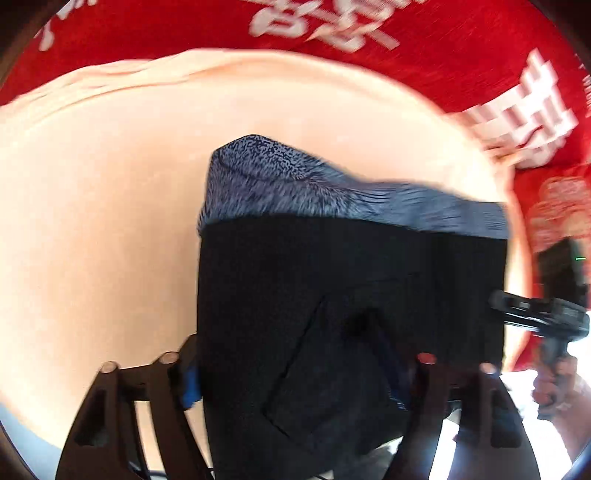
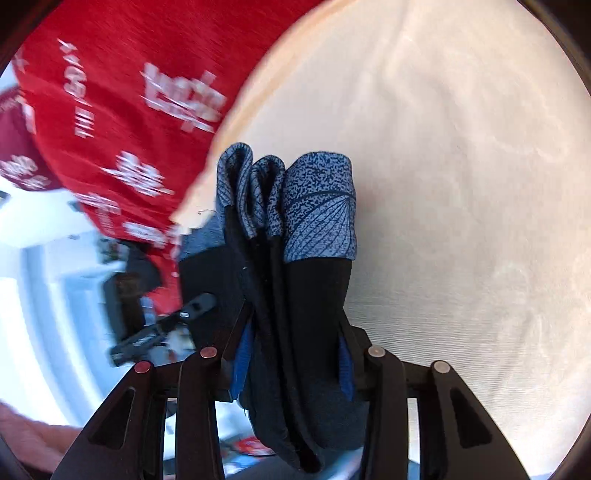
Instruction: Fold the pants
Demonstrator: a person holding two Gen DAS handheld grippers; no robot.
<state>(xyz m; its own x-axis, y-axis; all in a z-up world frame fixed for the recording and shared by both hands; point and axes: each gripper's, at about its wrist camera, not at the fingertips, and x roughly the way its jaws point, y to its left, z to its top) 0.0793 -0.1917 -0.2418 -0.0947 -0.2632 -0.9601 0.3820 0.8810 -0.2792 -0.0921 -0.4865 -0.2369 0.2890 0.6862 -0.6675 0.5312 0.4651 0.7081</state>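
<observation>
The pants (image 1: 332, 280) are black with blue speckled cuffs (image 1: 280, 177). They hang folded in layers above a pale peach cloth surface (image 1: 92, 206). My left gripper (image 1: 299, 369) is shut on the black fabric at its near edge. My right gripper (image 2: 291, 354) is shut on the bunched layers of the pants (image 2: 306, 295), the blue cuffs (image 2: 317, 206) pointing away from it. The right gripper also shows in the left wrist view (image 1: 532, 314) at the pants' right edge, and the left gripper shows in the right wrist view (image 2: 199, 306).
A red cloth with white lettering (image 1: 221, 26) lies beyond the peach cloth; it also shows in the right wrist view (image 2: 129, 92). The person's hand (image 1: 557, 384) grips the right tool's handle. A bright floor area (image 2: 44, 280) lies at the left.
</observation>
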